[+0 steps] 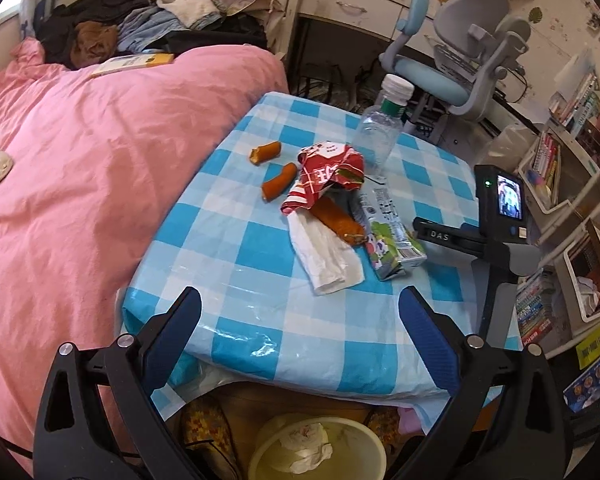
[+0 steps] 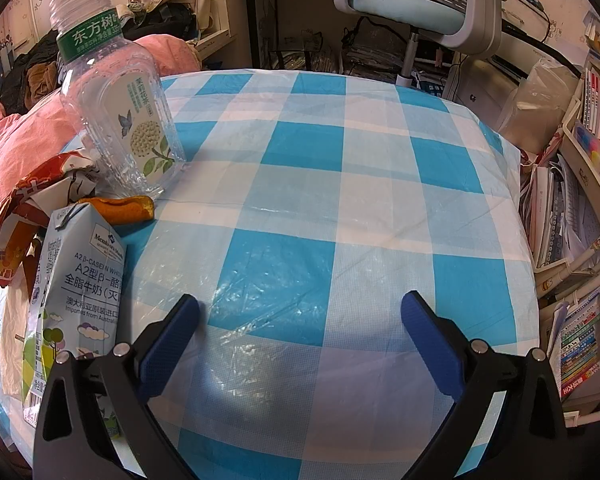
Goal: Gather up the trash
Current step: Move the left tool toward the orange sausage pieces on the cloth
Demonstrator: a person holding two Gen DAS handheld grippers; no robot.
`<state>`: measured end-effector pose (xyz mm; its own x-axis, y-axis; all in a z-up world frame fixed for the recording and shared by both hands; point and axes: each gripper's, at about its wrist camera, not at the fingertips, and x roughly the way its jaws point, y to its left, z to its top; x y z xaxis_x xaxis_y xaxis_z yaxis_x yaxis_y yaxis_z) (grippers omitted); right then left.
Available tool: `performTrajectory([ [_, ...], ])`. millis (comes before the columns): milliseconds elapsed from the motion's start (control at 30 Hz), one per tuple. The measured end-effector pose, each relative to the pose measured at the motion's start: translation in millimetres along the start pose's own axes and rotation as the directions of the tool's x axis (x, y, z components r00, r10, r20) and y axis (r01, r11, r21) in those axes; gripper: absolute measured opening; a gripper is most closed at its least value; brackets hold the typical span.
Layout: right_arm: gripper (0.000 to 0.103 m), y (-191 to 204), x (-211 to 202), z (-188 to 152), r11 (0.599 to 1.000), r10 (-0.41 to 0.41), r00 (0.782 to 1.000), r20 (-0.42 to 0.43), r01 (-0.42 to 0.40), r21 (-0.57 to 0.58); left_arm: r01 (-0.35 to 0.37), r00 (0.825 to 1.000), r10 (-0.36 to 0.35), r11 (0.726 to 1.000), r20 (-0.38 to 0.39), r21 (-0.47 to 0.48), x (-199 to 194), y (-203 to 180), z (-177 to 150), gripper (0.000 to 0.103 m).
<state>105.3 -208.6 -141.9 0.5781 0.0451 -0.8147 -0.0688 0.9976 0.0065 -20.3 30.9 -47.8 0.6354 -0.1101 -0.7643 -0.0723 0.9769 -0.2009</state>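
Below, in the left wrist view, I am seeing a pale round bin (image 1: 320, 452) sitting on the floor just under the table's near edge, with crumpled white paper (image 1: 306, 446) lying in it. On the table, a clear plastic bottle (image 1: 380, 128) is standing upright with its white cap on, looking empty, and a milk carton (image 1: 392, 236) is lying flat on its side. A crumpled red wrapper (image 1: 328, 176) is resting against the carton's far end, touching an orange peel piece (image 1: 336, 220) and a white tissue (image 1: 326, 260). Two smaller peel pieces (image 1: 276, 168) are lying apart to the wrapper's left.

I am holding the left gripper (image 1: 300, 308) above the near table edge, fingers spread wide and holding nothing. The right gripper (image 2: 300, 312) is hovering low over bare cloth, fingers likewise spread and empty, with the carton just beside its left finger.

The table is wearing a blue-and-white checked plastic cloth (image 1: 260, 248). A bed with a pink duvet (image 1: 80, 184) is lying to the left with clothes heaped at its far end, a blue-grey desk chair (image 1: 452, 64) is standing beyond the table, and shelves of books (image 2: 580, 240) are lining the right.
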Motion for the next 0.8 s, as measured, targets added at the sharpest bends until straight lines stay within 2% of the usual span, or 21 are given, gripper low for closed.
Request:
performTrajectory([
  [233,0.097,1,0,0,1.000,0.000,1.000,0.000,0.000,0.000,-0.032,0.999,0.031,0.999,0.034,0.025,-6,-6,-1,0.095],
  [367,0.097,1,-1,0,1.000,0.000,1.000,0.000,0.000,0.000,-0.030,0.999,0.029,0.998,0.021,0.051,-5,-10,-1,0.095],
  [567,0.097,1,-1,0,1.000,0.000,1.000,0.000,0.000,0.000,-0.030,1.000,0.030,0.999,0.007,0.011,-1,1,2,0.095],
  [800,0.097,0,0,-1,1.000,0.000,1.000,0.000,0.000,0.000,-0.060,0.998,0.061,0.998,-0.002,0.020,6,3,2,0.096],
])
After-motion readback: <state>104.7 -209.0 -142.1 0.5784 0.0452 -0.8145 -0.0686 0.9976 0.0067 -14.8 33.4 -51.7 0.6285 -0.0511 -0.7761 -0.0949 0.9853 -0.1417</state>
